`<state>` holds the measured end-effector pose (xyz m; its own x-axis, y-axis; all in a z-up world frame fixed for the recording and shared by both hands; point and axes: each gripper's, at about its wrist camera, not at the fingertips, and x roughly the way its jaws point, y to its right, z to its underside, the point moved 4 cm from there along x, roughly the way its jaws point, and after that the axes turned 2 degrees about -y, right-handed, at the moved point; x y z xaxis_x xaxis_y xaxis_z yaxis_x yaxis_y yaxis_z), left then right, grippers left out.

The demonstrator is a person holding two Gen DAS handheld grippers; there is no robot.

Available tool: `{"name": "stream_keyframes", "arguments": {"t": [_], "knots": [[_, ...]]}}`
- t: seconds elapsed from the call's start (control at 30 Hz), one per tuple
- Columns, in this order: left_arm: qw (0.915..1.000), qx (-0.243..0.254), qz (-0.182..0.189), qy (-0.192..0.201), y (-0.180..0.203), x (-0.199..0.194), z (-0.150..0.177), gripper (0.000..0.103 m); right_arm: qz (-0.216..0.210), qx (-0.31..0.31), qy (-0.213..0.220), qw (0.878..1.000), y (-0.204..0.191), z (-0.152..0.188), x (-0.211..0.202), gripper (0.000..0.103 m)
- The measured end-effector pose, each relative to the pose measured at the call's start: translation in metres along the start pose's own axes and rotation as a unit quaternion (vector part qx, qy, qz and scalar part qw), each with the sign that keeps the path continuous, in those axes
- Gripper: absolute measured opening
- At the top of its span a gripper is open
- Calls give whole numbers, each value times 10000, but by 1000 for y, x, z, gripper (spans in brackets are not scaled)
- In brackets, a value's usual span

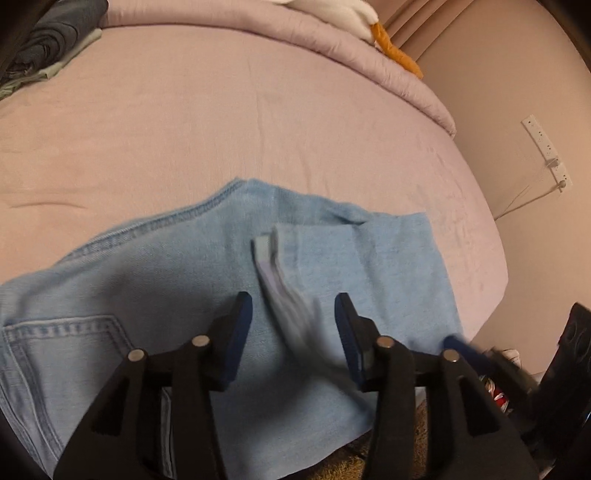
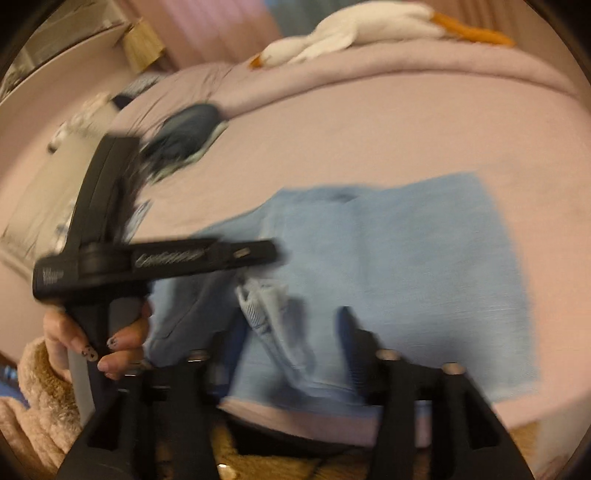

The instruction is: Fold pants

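Jeans (image 1: 192, 280), light blue denim, lie folded on the bed (image 1: 229, 129), near its front edge. In the left wrist view a back pocket shows at lower left and a stitched seam runs along the far fold. A folded-over panel lies on top toward the right, with a pale hem edge standing up near the middle, blurred.

Left hand-held gripper (image 1: 293, 325): jaws apart, blue pads clear of the cloth on both sides, nothing pinched between them. It hangs over the jeans, pointing down at the denim. Released.

Right hand-held gripper (image 2: 291, 343): jaws apart, hovering above the near edge of the jeans. A raised fold of denim stands between the fingers, but the picture is smeared by motion and the pads do not appear to press on it. Released, as far as can be read.

The right wrist view also shows the left hand-held gripper from the side, with a hand (image 2: 99, 343) round its handle, painted nails visible, and a fluffy pale sleeve (image 2: 33, 402) below.

On the far side of the bed: a rolled quilt (image 1: 303, 33), a white plush goose (image 2: 354, 29) with an orange beak lying on it, and a pile of dark clothes (image 1: 48, 40) at far left. A power strip (image 1: 546, 153) lies on the floor to the right of the bed.
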<state>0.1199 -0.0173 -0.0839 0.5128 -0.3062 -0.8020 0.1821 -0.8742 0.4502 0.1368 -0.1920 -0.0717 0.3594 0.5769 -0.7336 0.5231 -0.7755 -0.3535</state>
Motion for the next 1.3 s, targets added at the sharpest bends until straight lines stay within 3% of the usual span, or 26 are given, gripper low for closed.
{"name": "stream_keyframes", "arguments": {"t": [0.1,0.13,0.17,0.27,0.37,0.5,0.8,1.13,1.3], "knots": [[9999,-28,40,141,-1,-3,6,36,610,113,249,9978,23,-7,-18,63],[9998,42,-7,200,1,-4,7,21,795,143,291,9963,28,-7,-18,63],[9997,130,-59,201,4,-2,9,17,947,230,294,9948,36,-8,-16,63],[9994,275,-136,138,10,5,17,14,1262,527,164,9905,54,-5,-5,62],[9990,384,-206,-112,9,18,31,13,1742,418,-86,9838,61,8,12,49],[9969,658,-423,-76,9,22,38,13,2033,222,-130,9788,60,18,23,49],[9974,545,-470,-8,7,26,44,16,1772,371,-88,9834,67,26,12,48],[9968,512,-615,91,9,26,51,19,1824,334,-41,9826,63,30,13,48],[9986,286,-428,100,3,25,53,20,1775,300,-60,9836,65,31,13,48]]}}
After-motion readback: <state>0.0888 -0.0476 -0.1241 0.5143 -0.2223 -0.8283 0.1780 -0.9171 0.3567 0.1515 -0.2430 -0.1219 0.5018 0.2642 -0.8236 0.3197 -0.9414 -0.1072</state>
